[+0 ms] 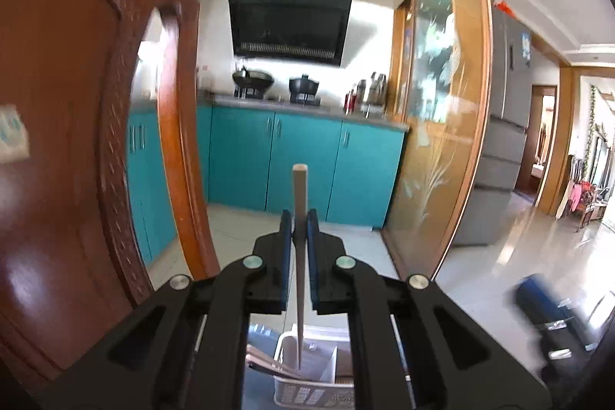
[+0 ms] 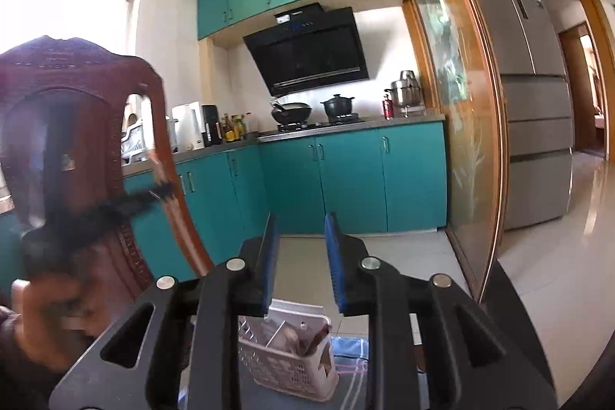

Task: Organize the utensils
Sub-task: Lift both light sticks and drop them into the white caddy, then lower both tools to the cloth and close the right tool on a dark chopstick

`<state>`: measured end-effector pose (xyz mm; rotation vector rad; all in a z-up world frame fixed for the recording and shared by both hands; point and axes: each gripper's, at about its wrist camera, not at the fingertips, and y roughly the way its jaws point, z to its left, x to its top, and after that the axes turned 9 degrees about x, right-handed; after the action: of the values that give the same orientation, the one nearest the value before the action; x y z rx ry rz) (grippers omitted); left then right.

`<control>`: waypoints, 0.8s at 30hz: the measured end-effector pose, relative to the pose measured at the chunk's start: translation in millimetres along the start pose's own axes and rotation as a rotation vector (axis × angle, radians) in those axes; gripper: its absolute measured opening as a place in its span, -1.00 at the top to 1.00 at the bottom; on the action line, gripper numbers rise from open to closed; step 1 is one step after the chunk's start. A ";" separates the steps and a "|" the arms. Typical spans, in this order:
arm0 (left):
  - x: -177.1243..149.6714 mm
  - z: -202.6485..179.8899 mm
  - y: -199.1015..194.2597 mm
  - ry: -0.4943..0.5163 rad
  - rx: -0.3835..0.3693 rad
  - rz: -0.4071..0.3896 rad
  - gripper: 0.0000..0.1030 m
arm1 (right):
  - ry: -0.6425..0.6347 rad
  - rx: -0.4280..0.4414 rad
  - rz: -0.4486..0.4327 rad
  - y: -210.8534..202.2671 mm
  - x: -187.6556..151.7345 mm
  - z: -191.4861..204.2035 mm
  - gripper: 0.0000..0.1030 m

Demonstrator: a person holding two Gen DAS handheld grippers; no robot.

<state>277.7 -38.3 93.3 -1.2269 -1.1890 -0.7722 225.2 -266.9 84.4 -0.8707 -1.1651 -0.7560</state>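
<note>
My left gripper (image 1: 299, 218) is shut on a pale wooden chopstick (image 1: 300, 191) held upright. Its lower tip hangs over a white slotted utensil basket (image 1: 313, 392) seen below the jaws. The basket's left compartment holds wooden utensils (image 1: 265, 362). My right gripper (image 2: 301, 223) is open and empty, raised above the same white basket (image 2: 286, 369), which holds several utensils with wooden and dark red handles (image 2: 303, 341). The left gripper (image 2: 163, 189) with its chopstick appears blurred at the left of the right wrist view.
A carved red-brown wooden chair back (image 1: 77, 102) stands close on the left. Behind are teal kitchen cabinets (image 1: 303, 160), a stove with pots (image 1: 276, 83), a glass sliding door (image 1: 442, 102) and a grey fridge (image 2: 534, 102). A striped cloth (image 2: 351, 352) lies under the basket.
</note>
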 end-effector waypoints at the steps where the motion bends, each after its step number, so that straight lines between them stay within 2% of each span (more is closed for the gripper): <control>1: -5.6 1.1 7.3 -0.002 -0.002 0.023 0.84 | -0.018 0.011 0.018 -6.0 0.3 2.6 0.53; 7: -29.4 3.9 31.0 -0.005 -0.007 0.113 0.84 | -0.103 0.121 0.172 -21.8 -28.6 9.9 0.52; 8: -33.7 4.5 31.6 -0.001 -0.011 0.120 0.84 | -0.120 0.174 0.234 -19.9 -47.0 10.2 0.52; 10: -42.0 3.5 31.6 0.013 -0.018 0.129 0.84 | -0.132 0.218 0.322 -11.7 -72.4 9.8 0.52; 11: -46.3 2.9 30.8 0.020 -0.020 0.130 0.84 | -0.135 0.229 0.396 -2.2 -92.1 10.1 0.52; 12: -50.5 2.9 29.1 0.028 -0.026 0.130 0.81 | -0.136 0.226 0.461 7.4 -109.6 11.5 0.51; 16: -64.1 3.0 13.0 0.068 -0.071 0.106 0.38 | -0.112 0.139 0.714 51.9 -170.3 18.1 0.50; 18: -71.4 4.1 1.6 0.083 -0.088 0.085 0.33 | -0.118 0.102 0.821 71.5 -198.7 24.8 0.50; 21: -86.0 1.8 -10.6 0.137 -0.097 0.065 0.33 | -0.109 0.095 0.909 82.5 -225.5 30.3 0.50; 24: -103.2 0.9 -17.0 0.191 -0.061 0.025 0.26 | -0.089 0.061 0.973 90.6 -244.5 28.8 0.50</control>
<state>235.1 -56.3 -0.5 -1.1874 -0.9988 -0.8913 233.6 -185.0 -164.6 -1.2675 -0.6910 0.1162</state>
